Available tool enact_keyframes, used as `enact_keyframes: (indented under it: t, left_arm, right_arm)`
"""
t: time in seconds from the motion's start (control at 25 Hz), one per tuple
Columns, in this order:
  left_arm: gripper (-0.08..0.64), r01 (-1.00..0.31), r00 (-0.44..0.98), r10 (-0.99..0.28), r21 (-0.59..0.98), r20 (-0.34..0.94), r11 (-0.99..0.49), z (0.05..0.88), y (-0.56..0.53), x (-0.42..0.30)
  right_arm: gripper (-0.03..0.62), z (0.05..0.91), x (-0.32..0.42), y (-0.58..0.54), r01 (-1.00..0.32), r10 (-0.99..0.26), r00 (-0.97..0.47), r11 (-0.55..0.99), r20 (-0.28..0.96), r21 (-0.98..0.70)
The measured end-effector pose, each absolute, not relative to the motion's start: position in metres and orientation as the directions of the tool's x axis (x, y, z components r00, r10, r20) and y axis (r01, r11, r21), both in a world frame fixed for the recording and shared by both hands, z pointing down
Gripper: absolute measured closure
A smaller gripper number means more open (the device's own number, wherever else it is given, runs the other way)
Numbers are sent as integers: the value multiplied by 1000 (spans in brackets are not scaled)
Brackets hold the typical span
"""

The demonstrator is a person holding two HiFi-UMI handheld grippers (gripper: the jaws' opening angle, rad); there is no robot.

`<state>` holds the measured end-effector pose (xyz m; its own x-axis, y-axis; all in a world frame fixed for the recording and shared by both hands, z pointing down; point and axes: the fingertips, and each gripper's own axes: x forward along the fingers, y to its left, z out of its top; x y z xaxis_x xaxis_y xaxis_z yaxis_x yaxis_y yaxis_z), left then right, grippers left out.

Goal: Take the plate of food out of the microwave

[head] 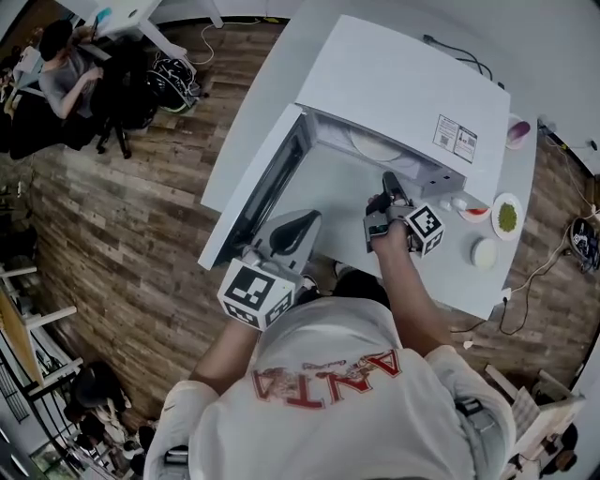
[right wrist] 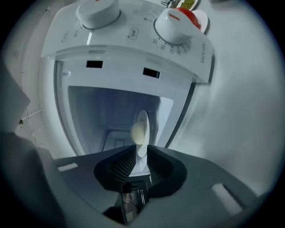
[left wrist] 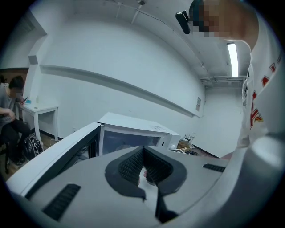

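Right gripper (right wrist: 140, 153), jaws slightly apart, faces the plate (right wrist: 143, 119) near the microwave's (right wrist: 133, 49) back wall to pinch its rim; the closed left gripper (left wrist: 143, 153) idles.

White table (head: 272, 89) bears microwave (head: 403, 84) and, seemingly, small dishes (head: 507, 217)

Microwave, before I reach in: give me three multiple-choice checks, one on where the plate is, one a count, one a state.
1. Where is the plate?
A. on the table
B. inside the microwave
C. on top of the microwave

2. How many knobs are on the microwave's front?
A. one
B. two
C. four

3. The door is:
A. open
B. shut
C. missing

Answers:
1 B: the plate stands in the cavity, ahead of the right tongs.
2 B: the right gripper view shows two round knobs side by side.
3 A: in the head view the door swings out beside the opening.
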<state>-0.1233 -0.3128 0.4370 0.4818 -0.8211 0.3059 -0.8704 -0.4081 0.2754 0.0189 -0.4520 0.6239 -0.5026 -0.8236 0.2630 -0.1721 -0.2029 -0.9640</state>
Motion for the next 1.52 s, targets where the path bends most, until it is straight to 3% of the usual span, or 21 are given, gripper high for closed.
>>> enact_keyframes:
  t: [1.04, 1.52]
  left_arm:
    - [551, -879, 459, -826, 304, 326, -368, 447, -324, -135]
    - [551, -876, 462, -820, 318, 337, -363, 453, -314, -141]
  right_arm:
    - [574, 655, -2, -480, -188, -811, -474, -286, 342, -940]
    - [578, 652, 3, -489, -139, -861, -440, -214, 254, -967]
